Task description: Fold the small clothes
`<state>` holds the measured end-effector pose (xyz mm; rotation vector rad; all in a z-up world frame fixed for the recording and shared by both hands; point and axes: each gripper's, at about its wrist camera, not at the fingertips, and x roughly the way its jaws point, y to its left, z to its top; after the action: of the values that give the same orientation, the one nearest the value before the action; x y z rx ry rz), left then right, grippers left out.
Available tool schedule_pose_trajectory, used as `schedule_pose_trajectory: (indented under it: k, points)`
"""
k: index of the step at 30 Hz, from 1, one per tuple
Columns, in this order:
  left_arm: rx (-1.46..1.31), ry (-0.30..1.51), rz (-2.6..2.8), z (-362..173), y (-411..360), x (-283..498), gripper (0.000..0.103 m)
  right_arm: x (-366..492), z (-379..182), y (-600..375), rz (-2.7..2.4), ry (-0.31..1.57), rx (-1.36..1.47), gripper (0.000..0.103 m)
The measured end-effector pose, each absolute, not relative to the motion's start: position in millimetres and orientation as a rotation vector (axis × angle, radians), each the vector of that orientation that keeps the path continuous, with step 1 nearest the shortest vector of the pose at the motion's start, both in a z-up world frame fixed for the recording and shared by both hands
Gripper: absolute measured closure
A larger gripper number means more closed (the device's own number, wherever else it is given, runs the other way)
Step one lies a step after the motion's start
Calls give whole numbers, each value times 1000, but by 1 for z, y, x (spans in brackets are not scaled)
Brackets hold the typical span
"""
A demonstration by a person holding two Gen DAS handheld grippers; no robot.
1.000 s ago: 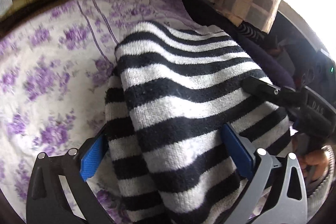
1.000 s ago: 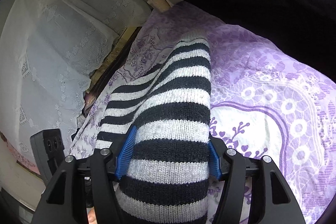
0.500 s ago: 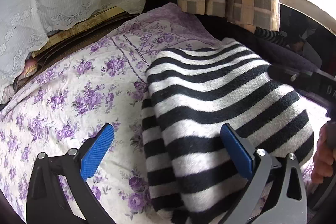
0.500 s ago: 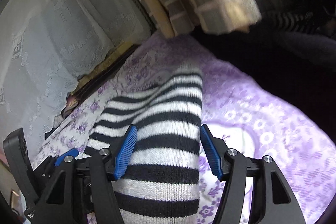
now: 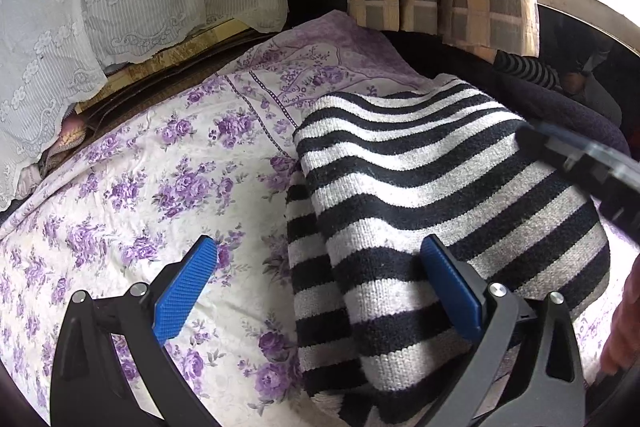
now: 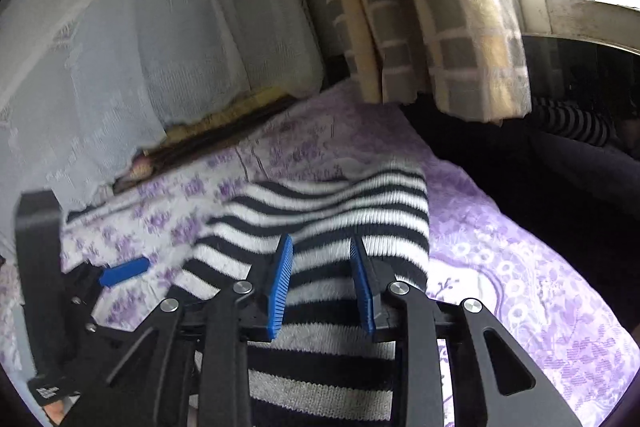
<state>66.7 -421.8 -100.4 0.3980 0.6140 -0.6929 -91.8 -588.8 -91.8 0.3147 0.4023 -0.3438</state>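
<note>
- Right gripper (image 6: 322,283): its 2 blue fingers (image 6: 280,283) have just been closing in and now sit fairly close together over the striped sweater (image 6: 340,211). The shot is blurry, so I can't tell if they're actually pinching any knit.
- Left gripper (image 5: 320,291): fingers wide apart, nothing clamped. 1 blue finger (image 5: 186,291) hangs over the bare bedsheet (image 5: 120,195), the other rests against the sweater's near side.
- The sweater lies on the bed as a thick doubled-up bundle, so I'd guess at least 1 fold is done. What's left looks like tidying or another fold.
- View differences: the left wrist view is sharp and shows the bundle's layered left edge, plus the person's hand (image 5: 624,323) at the right. The right wrist view shows the purple lace-print sheet (image 6: 520,287) to the right of the sweater.
</note>
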Motion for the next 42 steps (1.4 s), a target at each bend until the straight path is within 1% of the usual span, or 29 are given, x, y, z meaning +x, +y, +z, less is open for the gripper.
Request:
schedule_pose_trajectory:
  k: [12,16,20,22,27,29,30,32,34,38,42]
  points:
    - [299,711,-752,-117,-415,83,4,-83,-108,-590,-390,450,288,73]
    - [246,756,-755,-118,-405,82,4,-89,-107,-587,-386,417,284,72]
    - [228,735,-735,-114,-387,67,4,-108,-102,-576,-418,350,284,71]
    - [251,686,-712,-110,-377,50,5,-122,-100,-567,-467,314,276,63]
    - [318,597,-684,-104,-364,19,5,-150,-97,-551,-516,259,281,51]
    - [324,594,-688,-102,-359,14,5,-160,-94,-549,-534,232,287,50]
    - [324,600,-691,-100,-357,12,5,-164,-93,-549,-542,231,292,47]
    - [322,610,-698,-96,-351,9,5,-174,-91,-545,-561,245,298,47]
    - [324,604,-700,-90,-345,5,5,-187,-92,-538,-566,251,302,42]
    - [331,566,-700,-82,-332,-12,5,-207,-96,-517,-591,263,297,38]
    - [354,546,-703,-81,-322,-33,5,-219,-95,-488,-600,260,227,30]
